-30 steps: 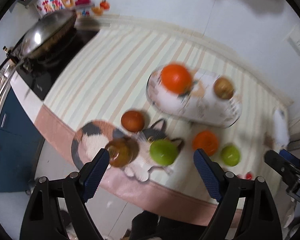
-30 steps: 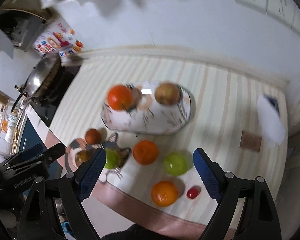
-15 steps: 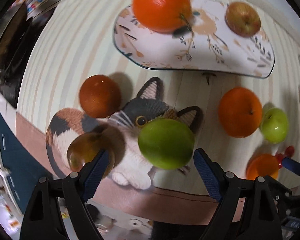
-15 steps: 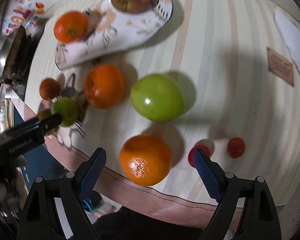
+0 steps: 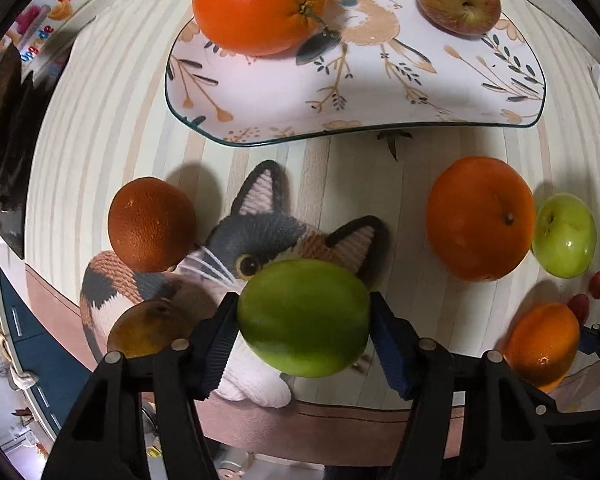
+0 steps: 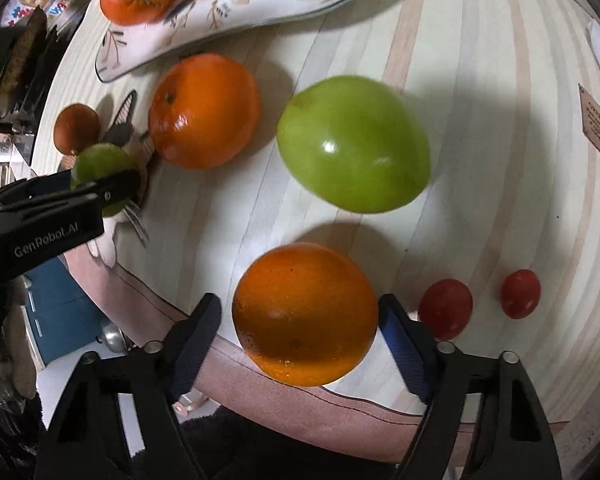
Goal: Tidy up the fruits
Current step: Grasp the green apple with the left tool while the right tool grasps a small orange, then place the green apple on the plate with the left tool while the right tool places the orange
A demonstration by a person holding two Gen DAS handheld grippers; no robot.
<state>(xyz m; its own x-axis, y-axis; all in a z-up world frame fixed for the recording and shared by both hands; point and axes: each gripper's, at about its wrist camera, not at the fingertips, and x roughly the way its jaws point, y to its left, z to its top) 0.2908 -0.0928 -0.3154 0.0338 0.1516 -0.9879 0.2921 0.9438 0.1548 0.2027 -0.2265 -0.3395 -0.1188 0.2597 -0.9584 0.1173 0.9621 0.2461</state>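
Left tongs, pointing down near the counter edge, are closing with both pads against the green fruit. Right tongs are closing around the orange; slight gaps remain. Open counter lies at 3 o'clock.

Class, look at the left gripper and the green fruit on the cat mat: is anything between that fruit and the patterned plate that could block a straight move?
Nothing visible blocks it. The left gripper is closing around the green fruit; between it and the patterned plate lie only the cat mat and bare striped cloth. The dark orange sits off to the side.
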